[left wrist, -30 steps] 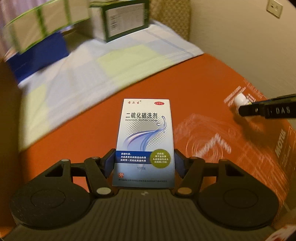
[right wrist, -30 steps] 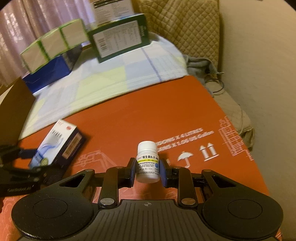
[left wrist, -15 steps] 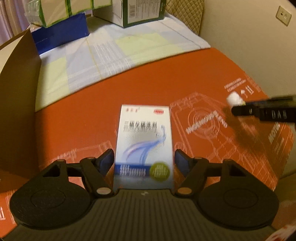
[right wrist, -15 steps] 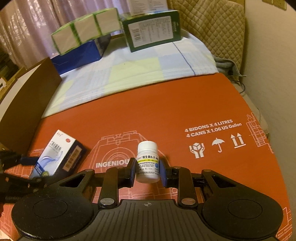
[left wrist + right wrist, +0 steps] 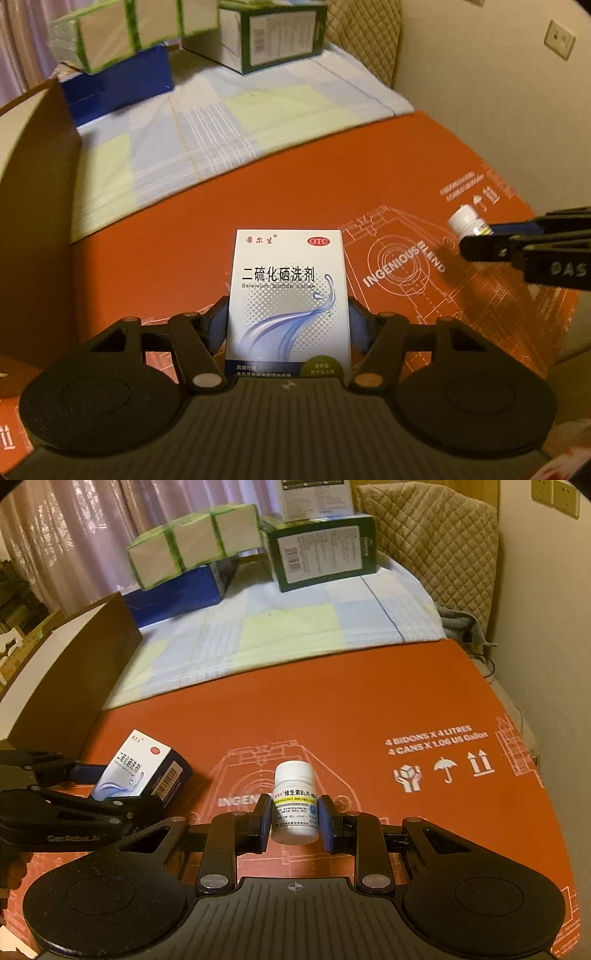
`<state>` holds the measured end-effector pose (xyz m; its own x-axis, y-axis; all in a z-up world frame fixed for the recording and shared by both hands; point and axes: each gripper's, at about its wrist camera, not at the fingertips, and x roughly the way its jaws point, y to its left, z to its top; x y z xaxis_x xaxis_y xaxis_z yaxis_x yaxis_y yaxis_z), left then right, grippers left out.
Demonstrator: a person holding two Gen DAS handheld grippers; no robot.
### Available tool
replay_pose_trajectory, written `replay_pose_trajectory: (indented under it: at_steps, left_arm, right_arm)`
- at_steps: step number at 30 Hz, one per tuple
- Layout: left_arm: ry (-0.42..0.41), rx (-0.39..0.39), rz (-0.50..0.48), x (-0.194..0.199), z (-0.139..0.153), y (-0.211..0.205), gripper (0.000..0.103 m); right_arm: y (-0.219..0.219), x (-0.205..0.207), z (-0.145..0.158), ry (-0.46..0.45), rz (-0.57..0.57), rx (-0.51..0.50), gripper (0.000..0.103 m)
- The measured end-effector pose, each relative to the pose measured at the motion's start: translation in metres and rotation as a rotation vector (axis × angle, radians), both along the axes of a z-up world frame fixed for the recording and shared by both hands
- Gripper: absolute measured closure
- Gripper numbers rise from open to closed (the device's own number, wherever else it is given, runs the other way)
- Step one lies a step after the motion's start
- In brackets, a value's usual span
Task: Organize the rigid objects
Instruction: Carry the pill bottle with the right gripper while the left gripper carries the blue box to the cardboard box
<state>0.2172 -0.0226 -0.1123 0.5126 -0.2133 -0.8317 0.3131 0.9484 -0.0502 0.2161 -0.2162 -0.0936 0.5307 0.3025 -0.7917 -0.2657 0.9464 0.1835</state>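
My left gripper (image 5: 288, 325) is shut on a white and blue lotion box (image 5: 288, 295), held flat above the orange cardboard (image 5: 184, 243). My right gripper (image 5: 293, 818) is shut on a small white pill bottle (image 5: 294, 801), upright above the same cardboard (image 5: 351, 709). In the right wrist view the lotion box (image 5: 144, 768) and the left gripper (image 5: 85, 786) show at the left. In the left wrist view the pill bottle (image 5: 467, 221) and the right gripper (image 5: 480, 240) show at the right.
A brown cardboard box (image 5: 62, 672) stands at the left. A checked cloth (image 5: 280, 627) lies beyond the orange cardboard. Behind it are a blue box (image 5: 177, 590), green-edged packs (image 5: 192, 542), a dark green carton (image 5: 321, 554) and a quilted cushion (image 5: 436, 550). A wall is at the right.
Both grippers have drawn back and risen a little with their objects held, so more of the orange cardboard and the brown box shows. The grips have not changed.
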Motion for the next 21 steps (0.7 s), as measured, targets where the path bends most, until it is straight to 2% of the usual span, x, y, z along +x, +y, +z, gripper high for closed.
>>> replay_pose_trajectory:
  at_steps: [8, 16, 21]
  left_arm:
    - [-0.093, -0.066, 0.124, -0.026, 0.055, 0.056, 0.042]
    - [-0.179, -0.075, 0.317, -0.047, 0.106, 0.134, 0.042]
    - [-0.227, -0.043, 0.417, -0.049, 0.125, 0.189, 0.042]
  right_arm:
    - [0.046, -0.002, 0.021, -0.038, 0.115, 0.061, 0.079]
    - [0.127, -0.006, 0.054, -0.098, 0.303, 0.169, 0.079]
    - [0.183, -0.007, 0.070, -0.121, 0.406, 0.228, 0.079]
